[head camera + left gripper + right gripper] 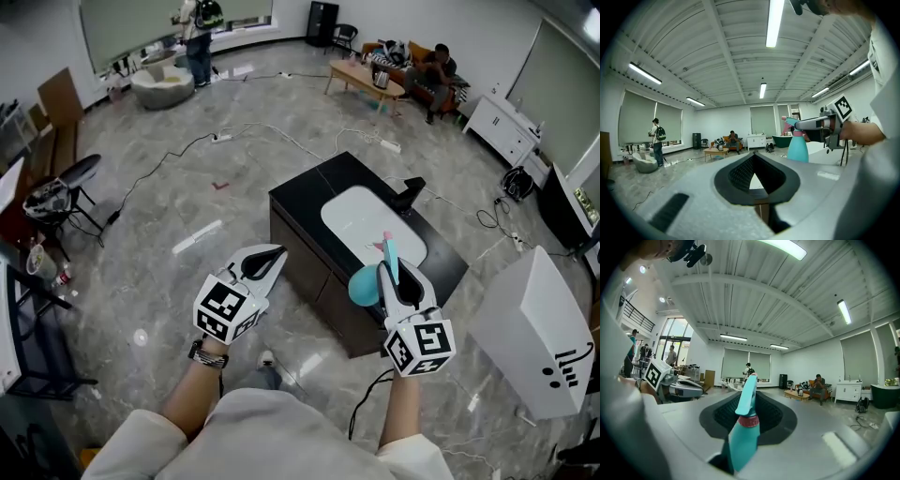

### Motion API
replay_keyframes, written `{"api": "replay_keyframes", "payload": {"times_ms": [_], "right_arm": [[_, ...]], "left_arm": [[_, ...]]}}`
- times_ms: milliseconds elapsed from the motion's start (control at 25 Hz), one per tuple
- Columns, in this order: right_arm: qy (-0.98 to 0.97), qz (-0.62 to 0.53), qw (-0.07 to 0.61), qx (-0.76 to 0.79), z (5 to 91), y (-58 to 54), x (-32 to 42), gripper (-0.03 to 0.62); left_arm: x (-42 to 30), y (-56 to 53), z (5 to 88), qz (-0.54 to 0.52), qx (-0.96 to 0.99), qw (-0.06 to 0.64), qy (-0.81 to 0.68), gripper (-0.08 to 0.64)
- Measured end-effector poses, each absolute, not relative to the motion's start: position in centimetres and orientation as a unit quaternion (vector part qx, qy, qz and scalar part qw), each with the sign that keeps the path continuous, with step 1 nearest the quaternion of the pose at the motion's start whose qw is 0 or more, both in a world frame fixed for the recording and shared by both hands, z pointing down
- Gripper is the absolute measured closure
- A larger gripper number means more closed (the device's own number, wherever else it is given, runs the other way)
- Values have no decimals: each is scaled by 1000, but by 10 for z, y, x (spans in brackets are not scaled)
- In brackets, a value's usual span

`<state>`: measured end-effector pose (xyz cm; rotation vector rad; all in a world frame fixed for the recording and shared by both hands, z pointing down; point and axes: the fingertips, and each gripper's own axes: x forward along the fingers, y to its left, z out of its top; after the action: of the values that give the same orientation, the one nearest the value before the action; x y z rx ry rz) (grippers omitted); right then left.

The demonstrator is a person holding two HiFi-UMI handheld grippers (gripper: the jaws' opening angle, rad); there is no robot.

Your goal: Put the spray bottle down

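My right gripper (397,269) is shut on a teal spray bottle (364,287) with a pink collar, gripping it at the neck, with the nozzle pointing forward. In the right gripper view the spray bottle (743,437) stands between the jaws of the right gripper (754,391). From the left gripper view the bottle (798,149) hangs to the right, over a white surface. The bottle is over the near edge of a black cabinet (309,202) with a white oval top panel (361,216). My left gripper (278,251) is level at the cabinet's left; its tips meet with nothing between them (753,154).
A black fixture (410,192) stands at the panel's far edge. A white box (530,328) is on the right. Cables (281,131) run across the floor. A stool (56,192) is at the left. One person stands far off (199,42); another sits on a sofa (433,70).
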<state>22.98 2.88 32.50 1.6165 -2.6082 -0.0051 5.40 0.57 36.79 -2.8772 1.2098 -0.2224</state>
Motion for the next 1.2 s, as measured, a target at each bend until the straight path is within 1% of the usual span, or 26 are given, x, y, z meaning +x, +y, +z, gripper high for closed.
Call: {"api": "replay_keyframes", "payload": {"times_ms": [600,1200], "right_arm": [[-848,8,36,529,326,-105,178,499],[-856,8,38,516,339,-213,136,499]], "left_arm": [[6,-129,370,-70,-923,-3,378,556],[-38,-227,387,-74,-915,-14,396,557]]}}
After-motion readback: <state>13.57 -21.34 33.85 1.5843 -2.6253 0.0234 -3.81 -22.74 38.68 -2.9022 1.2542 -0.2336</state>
